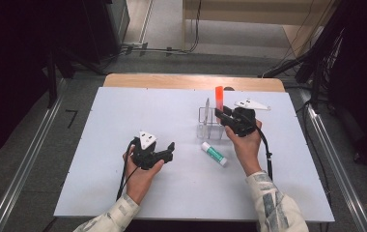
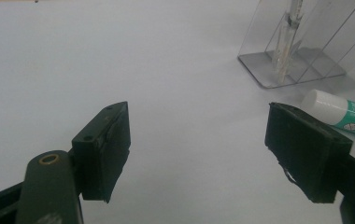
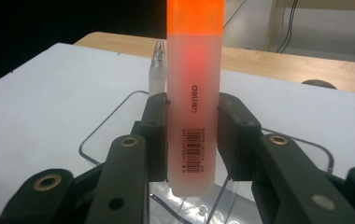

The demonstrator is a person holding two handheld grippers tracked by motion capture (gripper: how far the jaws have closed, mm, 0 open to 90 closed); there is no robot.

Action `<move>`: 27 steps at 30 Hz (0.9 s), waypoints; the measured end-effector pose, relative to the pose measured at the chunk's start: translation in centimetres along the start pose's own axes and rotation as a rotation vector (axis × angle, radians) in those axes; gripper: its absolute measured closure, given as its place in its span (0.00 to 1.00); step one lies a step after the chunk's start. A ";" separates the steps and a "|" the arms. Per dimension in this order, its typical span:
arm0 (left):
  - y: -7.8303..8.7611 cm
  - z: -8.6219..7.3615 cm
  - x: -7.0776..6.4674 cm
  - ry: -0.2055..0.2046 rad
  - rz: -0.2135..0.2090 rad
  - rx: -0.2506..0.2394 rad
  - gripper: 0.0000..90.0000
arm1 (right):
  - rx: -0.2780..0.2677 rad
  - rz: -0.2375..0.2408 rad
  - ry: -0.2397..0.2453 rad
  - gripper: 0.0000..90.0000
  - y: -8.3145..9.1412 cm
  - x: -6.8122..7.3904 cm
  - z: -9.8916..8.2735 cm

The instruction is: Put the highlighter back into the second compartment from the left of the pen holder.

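white table top (image 1: 123, 145) on pale wood, dark room, cables on floor behind. right gripper (image 1: 223, 115) clamped on frosted plastic highlighter with orange cap (image 3: 194, 116), upright, held mid-barrel just above clear acrylic pen holder (image 1: 210, 126); slim clear pen (image 3: 157, 70) already stands inside. highlighter looks light, stiff, smooth, likely to slip; grip at barrel middle seems right. left gripper (image 1: 169, 149) idle on table, jaws wide apart, empty. white-and-green glue stick (image 1: 214, 153) lies near holder.

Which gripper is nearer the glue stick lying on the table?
Right. The right gripper holds an orange highlighter over the clear holder, just beyond the glue stick; the left gripper, jaws open, sits farther off.
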State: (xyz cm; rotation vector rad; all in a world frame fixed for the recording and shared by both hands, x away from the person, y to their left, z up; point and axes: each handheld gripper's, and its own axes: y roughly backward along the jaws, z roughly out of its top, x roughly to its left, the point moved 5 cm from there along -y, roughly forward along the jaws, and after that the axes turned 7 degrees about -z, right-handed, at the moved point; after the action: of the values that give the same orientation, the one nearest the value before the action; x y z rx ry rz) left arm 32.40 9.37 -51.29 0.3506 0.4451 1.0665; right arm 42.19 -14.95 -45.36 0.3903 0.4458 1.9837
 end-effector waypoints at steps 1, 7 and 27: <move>0.0 0.0 0.0 0.001 -0.001 -0.001 0.25 | 0.006 -0.001 0.004 0.71 -0.2 0.0 -0.1; 0.0 0.0 0.0 0.001 -0.001 0.000 0.25 | 0.028 -0.002 0.004 0.71 -0.8 0.1 -0.6; 0.0 0.0 0.0 0.007 -0.007 0.002 0.25 | 0.086 0.003 -0.005 0.62 -1.0 -0.2 -1.4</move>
State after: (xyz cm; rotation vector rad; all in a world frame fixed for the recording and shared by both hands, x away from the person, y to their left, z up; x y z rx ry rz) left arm 32.36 9.35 -51.33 0.3465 0.4537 1.0607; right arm 42.41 -14.93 -47.12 0.4495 0.5288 1.9702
